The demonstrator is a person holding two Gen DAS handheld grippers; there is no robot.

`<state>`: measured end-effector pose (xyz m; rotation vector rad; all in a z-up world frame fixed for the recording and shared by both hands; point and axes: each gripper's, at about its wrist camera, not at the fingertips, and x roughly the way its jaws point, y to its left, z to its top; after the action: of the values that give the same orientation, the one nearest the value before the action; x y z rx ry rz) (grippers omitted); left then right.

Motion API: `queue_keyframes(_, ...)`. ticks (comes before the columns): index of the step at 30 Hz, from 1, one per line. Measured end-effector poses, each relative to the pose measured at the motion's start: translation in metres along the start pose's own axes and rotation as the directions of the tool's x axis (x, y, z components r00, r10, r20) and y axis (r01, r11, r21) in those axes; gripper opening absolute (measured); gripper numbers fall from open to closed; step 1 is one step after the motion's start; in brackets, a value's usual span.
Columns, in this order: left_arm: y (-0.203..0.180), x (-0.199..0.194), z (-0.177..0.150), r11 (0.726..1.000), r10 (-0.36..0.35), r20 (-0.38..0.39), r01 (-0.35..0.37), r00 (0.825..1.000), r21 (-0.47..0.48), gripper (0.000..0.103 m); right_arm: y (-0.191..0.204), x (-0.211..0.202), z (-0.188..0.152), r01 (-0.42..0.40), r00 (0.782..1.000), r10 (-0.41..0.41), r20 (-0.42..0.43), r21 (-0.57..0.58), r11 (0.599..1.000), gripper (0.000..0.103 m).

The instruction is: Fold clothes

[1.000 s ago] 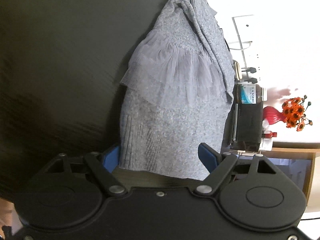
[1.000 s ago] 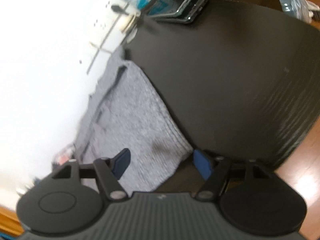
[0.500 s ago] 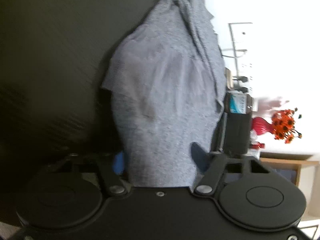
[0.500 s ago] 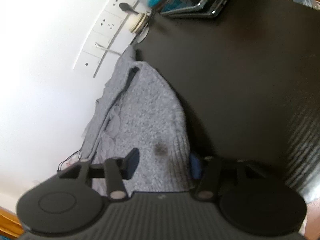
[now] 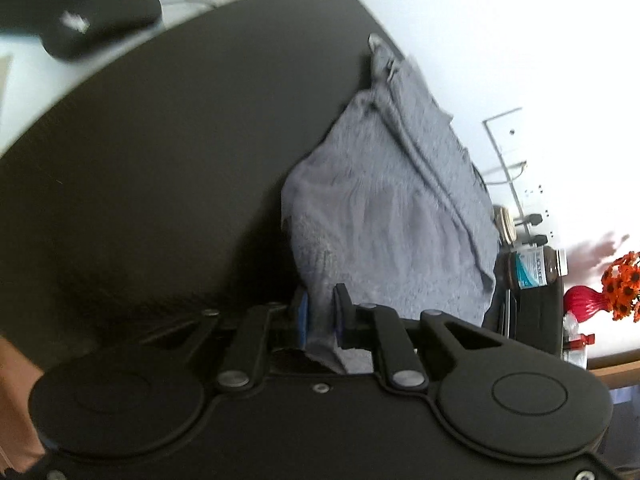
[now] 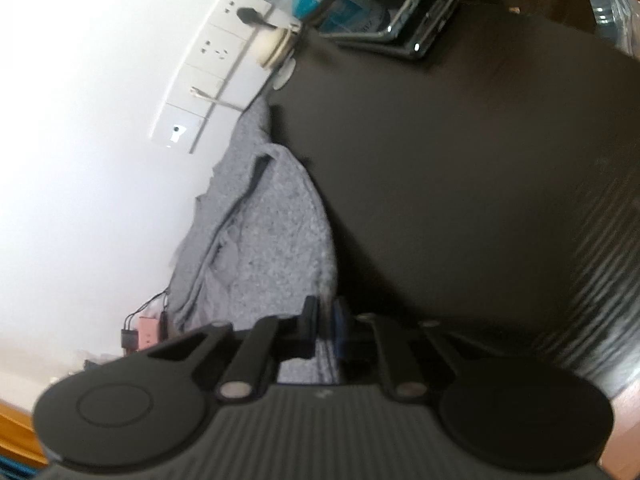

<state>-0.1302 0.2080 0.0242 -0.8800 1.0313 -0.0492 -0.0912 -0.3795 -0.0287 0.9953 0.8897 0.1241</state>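
both fingers (image 5: 320, 316) (image 6: 325, 322) pinch the grey sweater (image 5: 392, 216) hem, left closing.

A dark surface (image 5: 168, 152) runs to a bright white wall (image 6: 88, 92) with a row of sockets (image 6: 208, 64). Far right stands a red vase (image 5: 586, 303) of orange flowers (image 5: 624, 286).

Fuzzy grey knit garment (image 5: 384, 216), matt table (image 5: 160, 152)

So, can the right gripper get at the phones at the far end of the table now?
Probably not yet: the right gripper is shut on the grey sweater. The dark table towards the phones is bare.
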Motion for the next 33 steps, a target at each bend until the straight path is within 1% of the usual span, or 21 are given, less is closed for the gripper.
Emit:
queue_keyframes(3, 0.002, -0.008, -0.008, 1.000, 0.003, 0.026, -0.003, 1.000, -0.008, 0.012, -0.006, 0.001, 0.004, 0.000, 1.000, 0.000, -0.024, 0.012, 1.000, 0.009)
queue_keyframes(4, 0.005, -0.008, -0.010, 1.000, -0.007, 0.026, 0.008, 1.000, -0.029, 0.012, -0.008, 0.002, 0.005, -0.001, 1.000, 0.001, -0.027, 0.013, 1.000, 0.009)
queue_keyframes(6, 0.010, -0.005, -0.014, 0.996, -0.034, 0.008, 0.034, 0.999, -0.079, 0.016, -0.011, 0.003, 0.006, 0.000, 0.999, 0.000, -0.036, 0.013, 1.000, 0.009)
queue_keyframes(7, 0.013, -0.003, -0.016, 0.995, -0.035, 0.001, 0.035, 0.999, -0.093, 0.019, -0.011, 0.005, 0.007, 0.006, 0.999, -0.006, -0.044, 0.007, 1.000, 0.010)
queue_keyframes(8, 0.014, -0.002, -0.018, 0.996, -0.018, 0.000, 0.018, 1.000, -0.091, 0.024, -0.011, 0.007, 0.007, 0.013, 0.999, -0.013, -0.051, 0.000, 1.000, 0.011)
queue_keyframes(9, 0.014, -0.001, -0.020, 0.997, 0.011, 0.005, -0.011, 1.000, -0.079, 0.027, -0.010, 0.008, 0.006, 0.026, 0.998, -0.027, -0.060, -0.015, 1.000, 0.011)
queue_keyframes(10, 0.013, -0.001, -0.020, 0.997, 0.042, 0.019, -0.041, 0.999, -0.063, 0.033, -0.009, 0.009, 0.005, 0.038, 0.997, -0.040, -0.068, -0.030, 0.999, 0.011)
queue_keyframes(11, 0.011, -0.002, -0.020, 0.997, 0.067, 0.038, -0.065, 0.997, -0.049, 0.042, -0.010, 0.010, 0.003, 0.043, 0.996, -0.046, -0.081, -0.043, 0.998, 0.011)
queue_keyframes(13, 0.008, -0.003, -0.019, 0.994, 0.109, 0.075, -0.108, 0.991, -0.023, 0.050, -0.009, 0.012, 0.000, 0.051, 0.993, -0.058, -0.099, -0.068, 0.996, 0.016)
queue_keyframes(14, 0.007, -0.003, -0.018, 0.993, 0.120, 0.088, -0.119, 0.989, -0.013, 0.051, -0.008, 0.012, -0.001, 0.056, 0.992, -0.064, -0.106, -0.080, 0.995, 0.018)
queue_keyframes(15, 0.005, -0.003, -0.016, 0.991, 0.130, 0.096, -0.130, 0.987, -0.002, 0.051, -0.008, 0.013, -0.002, 0.059, 0.991, -0.069, -0.112, -0.091, 0.994, 0.023)
queue_keyframes(16, 0.004, -0.001, -0.013, 0.990, 0.141, 0.099, -0.143, 0.985, 0.010, 0.053, -0.007, 0.014, -0.003, 0.056, 0.991, -0.067, -0.116, -0.096, 0.994, 0.026)
queue_keyframes(18, 0.001, 0.003, -0.007, 0.985, 0.163, 0.100, -0.167, 0.982, 0.033, 0.054, -0.006, 0.015, -0.004, 0.049, 0.990, -0.062, -0.124, -0.107, 0.993, 0.026)
queue_keyframes(20, 0.002, 0.009, -0.002, 0.983, 0.169, 0.081, -0.173, 0.982, 0.054, 0.053, -0.006, 0.019, -0.003, 0.039, 0.990, -0.053, -0.131, -0.105, 0.994, 0.026)
queue_keyframes(22, 0.002, 0.012, 0.002, 0.987, 0.135, 0.057, -0.139, 0.989, 0.085, 0.053, -0.007, 0.022, -0.003, 0.028, 0.990, -0.041, -0.136, -0.094, 0.995, 0.026)
queue_keyframes(23, 0.002, 0.014, 0.004, 0.988, 0.109, 0.030, -0.112, 0.994, 0.103, 0.053, -0.008, 0.023, -0.003, 0.022, 0.990, -0.034, -0.138, -0.089, 0.996, 0.026)
queue_keyframes(25, 0.002, 0.022, 0.010, 0.991, 0.043, -0.032, -0.039, 0.999, 0.125, 0.053, -0.011, 0.024, -0.003, 0.007, 0.989, -0.018, -0.146, -0.074, 0.997, 0.026)
queue_keyframes(26, 0.004, 0.025, 0.013, 0.992, 0.014, -0.050, -0.007, 0.999, 0.128, 0.053, -0.012, 0.022, -0.004, -0.002, 0.989, -0.008, -0.148, -0.063, 0.998, 0.026)
queue_keyframes(28, 0.008, 0.031, 0.020, 0.991, -0.043, -0.084, 0.053, 0.996, 0.121, 0.053, -0.016, 0.019, -0.006, -0.020, 0.988, 0.013, -0.153, -0.042, 0.999, 0.026)
queue_keyframes(30, 0.015, 0.037, 0.028, 0.990, -0.097, -0.114, 0.108, 0.989, 0.093, 0.053, -0.019, 0.018, -0.006, -0.036, 0.987, 0.033, -0.154, -0.015, 0.999, 0.026)
queue_keyframes(33, 0.021, 0.044, 0.033, 0.985, -0.154, -0.138, 0.164, 0.978, 0.062, 0.050, -0.021, 0.021, -0.006, -0.053, 0.986, 0.054, -0.157, 0.011, 0.999, 0.026)
